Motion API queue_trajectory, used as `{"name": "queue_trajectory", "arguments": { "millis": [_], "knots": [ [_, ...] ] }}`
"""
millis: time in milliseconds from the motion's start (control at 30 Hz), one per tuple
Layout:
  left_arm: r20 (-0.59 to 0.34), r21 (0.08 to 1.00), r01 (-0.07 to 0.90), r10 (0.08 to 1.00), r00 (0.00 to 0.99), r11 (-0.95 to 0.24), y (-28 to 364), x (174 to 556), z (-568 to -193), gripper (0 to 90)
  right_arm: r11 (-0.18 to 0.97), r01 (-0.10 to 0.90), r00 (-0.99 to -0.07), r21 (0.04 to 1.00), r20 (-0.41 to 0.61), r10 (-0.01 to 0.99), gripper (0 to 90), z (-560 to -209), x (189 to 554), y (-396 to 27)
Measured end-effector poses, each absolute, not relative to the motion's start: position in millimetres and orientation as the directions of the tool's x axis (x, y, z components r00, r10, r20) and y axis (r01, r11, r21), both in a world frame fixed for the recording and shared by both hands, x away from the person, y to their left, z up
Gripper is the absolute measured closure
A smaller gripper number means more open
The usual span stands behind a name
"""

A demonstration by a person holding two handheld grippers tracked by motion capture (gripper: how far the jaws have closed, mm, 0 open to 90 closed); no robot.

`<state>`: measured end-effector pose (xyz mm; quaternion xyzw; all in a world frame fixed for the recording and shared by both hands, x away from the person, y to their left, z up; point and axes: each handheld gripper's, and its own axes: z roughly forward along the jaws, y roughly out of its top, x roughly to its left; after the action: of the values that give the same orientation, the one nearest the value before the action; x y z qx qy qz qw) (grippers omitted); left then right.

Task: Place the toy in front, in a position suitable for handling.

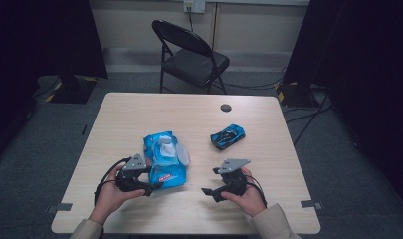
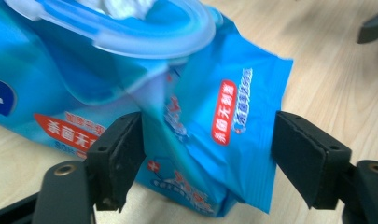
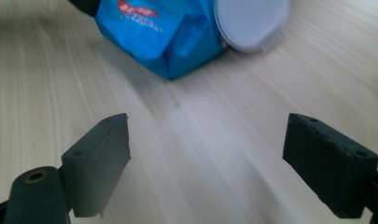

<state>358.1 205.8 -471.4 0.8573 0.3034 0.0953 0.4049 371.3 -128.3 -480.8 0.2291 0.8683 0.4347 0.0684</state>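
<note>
The left gripper (image 2: 203, 154) has its fingers apart around the wipes pack (image 2: 186, 116), barely touching. The right gripper (image 3: 207, 163), beside the pack, is spread and empty. If the right pulls a wipe, the loose pack could lift off the table (image 1: 139, 109).

A light wooden table (image 1: 139, 112) carried the things. On it lay a blue wipes pack (image 1: 164, 158) near the front left, and a blue toy car (image 1: 228, 136) well apart toward the right. A dark round cap (image 1: 226, 107) sat near the far edge.
</note>
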Motion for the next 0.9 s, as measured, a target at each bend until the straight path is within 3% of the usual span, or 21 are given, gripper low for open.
{"name": "queue_trajectory", "arguments": {
  "millis": [100, 367, 467, 700, 900],
  "knots": [
    [-0.096, 0.744, 0.452, 0.59, 0.801, -0.492, 207.3, 357.3, -472.5, 25.3, 0.525, 0.315, -0.899, 0.791, 0.07, 0.433, 16.4, -480.7, 378.8, -105.5],
    [-0.112, 0.725, 0.458, 0.569, 0.815, -0.514, 212.6, 354.6, -477.5, 30.5, 0.579, 0.265, -0.932, 0.771, 0.051, 0.358, 33.6, -490.4, 389.5, -64.3],
    [-0.115, 0.727, 0.46, 0.57, 0.814, -0.51, 213.3, 354.7, -477.6, 31.2, 0.588, 0.267, -0.931, 0.763, 0.046, 0.363, 31.1, -493.3, 393.8, -56.1],
    [-0.127, 0.735, 0.465, 0.574, 0.809, -0.493, 213.9, 360.0, -479.1, 31.3, 0.61, 0.24, -0.936, 0.755, 0.014, 0.352, 39.8, -493.3, 403.2, -51.5],
    [-0.132, 0.748, 0.481, 0.608, 0.783, -0.457, 221.9, 377.1, -482.3, 29.6, 0.591, 0.271, -0.924, 0.76, 0.033, 0.382, 40.7, -492.8, 420.6, -41.4]
  ]
}}
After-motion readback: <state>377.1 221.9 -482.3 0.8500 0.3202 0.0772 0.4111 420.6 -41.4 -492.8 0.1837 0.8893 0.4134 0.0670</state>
